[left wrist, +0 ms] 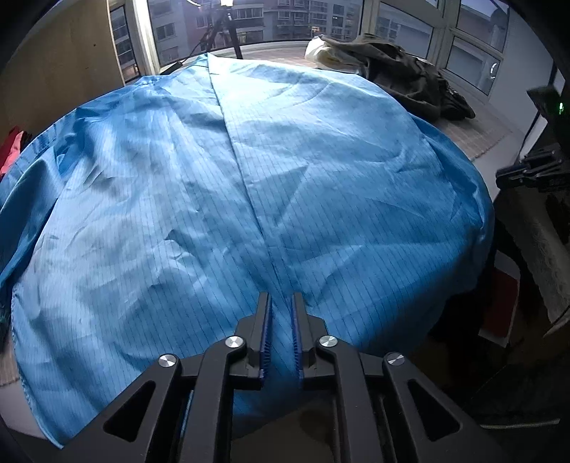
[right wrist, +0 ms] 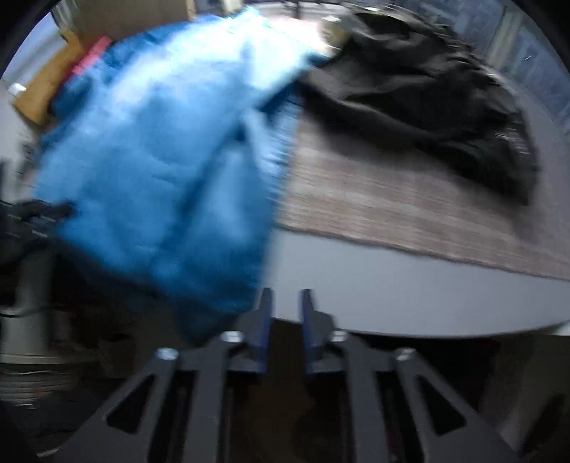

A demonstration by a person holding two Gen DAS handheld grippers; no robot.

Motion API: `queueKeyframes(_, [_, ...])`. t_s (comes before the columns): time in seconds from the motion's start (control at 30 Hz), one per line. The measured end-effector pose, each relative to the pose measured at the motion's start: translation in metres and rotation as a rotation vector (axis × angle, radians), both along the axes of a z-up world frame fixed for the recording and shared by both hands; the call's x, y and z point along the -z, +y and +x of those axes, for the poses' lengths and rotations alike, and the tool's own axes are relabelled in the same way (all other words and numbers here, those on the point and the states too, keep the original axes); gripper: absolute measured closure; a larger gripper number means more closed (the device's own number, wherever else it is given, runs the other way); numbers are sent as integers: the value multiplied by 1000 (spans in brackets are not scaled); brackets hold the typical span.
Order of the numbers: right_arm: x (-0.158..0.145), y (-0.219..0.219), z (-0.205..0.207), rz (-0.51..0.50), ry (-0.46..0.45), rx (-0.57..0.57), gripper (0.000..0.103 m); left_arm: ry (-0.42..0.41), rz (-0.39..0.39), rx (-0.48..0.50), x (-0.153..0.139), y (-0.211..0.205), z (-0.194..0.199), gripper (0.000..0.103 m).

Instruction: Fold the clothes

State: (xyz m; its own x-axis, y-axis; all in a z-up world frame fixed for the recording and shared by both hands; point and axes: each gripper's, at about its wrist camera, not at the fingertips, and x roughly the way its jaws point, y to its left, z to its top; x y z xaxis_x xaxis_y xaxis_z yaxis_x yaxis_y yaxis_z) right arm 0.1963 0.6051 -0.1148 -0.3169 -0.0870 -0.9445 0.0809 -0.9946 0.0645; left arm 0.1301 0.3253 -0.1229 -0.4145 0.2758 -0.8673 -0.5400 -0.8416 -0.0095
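Blue garment (left wrist: pixel 249 185), seemingly no lettering

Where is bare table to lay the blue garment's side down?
Free: the woven mat between the blue garment and the dark clothes pile, plus the grey table strip along the near edge. Crowded: the far right corner under that pile.

1. We see a woven mat (right wrist: pixel 409 210) — it lies flat on the grey table (right wrist: pixel 409 292).
2. We note windows (left wrist: pixel 221 21) facing apartment blocks.
3. We mark a tripod (left wrist: pixel 221 32) at the glass — legs spread.
4. We see a cardboard box (right wrist: pixel 46 89), blurred.
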Motion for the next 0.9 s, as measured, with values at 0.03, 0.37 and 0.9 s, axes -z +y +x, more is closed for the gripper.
queueKeyframes(0.03, [0, -5, 0, -3, 7, -12, 62, 1, -2, 2, -1, 1, 0, 91])
queueKeyframes(0.37, [0, 12, 0, 26, 0, -32, 100, -10, 28, 19, -4, 5, 9, 90])
queueKeyframes(0.9, [18, -10, -188, -90, -25, -138, 57, 229, -207, 445, 15, 158, 90, 72])
